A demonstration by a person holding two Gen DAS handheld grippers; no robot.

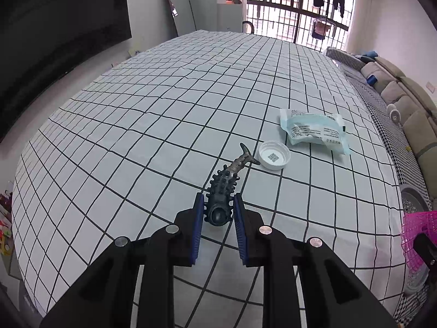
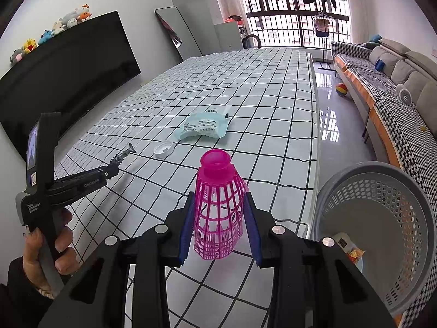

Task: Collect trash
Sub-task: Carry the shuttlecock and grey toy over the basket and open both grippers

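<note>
My left gripper [image 1: 219,205] is shut on the head of a dark spiky toy fish [image 1: 228,180], whose tail points toward a white bottle cap [image 1: 274,158]. A pale blue wrapper [image 1: 314,132] lies beyond the cap. My right gripper [image 2: 218,218] is shut on a pink plastic shuttlecock [image 2: 217,205], held upright over the table's right part. In the right wrist view the fish [image 2: 123,155], cap [image 2: 164,149] and wrapper [image 2: 203,127] lie ahead to the left, and the left gripper [image 2: 110,171] reaches in from the left.
The table has a grid-pattern cloth [image 1: 164,109]. A grey perforated bin [image 2: 382,218] holding some scraps stands by the table's right edge. A sofa [image 2: 396,82] runs along the right wall, with a ball [image 2: 341,89] on the floor.
</note>
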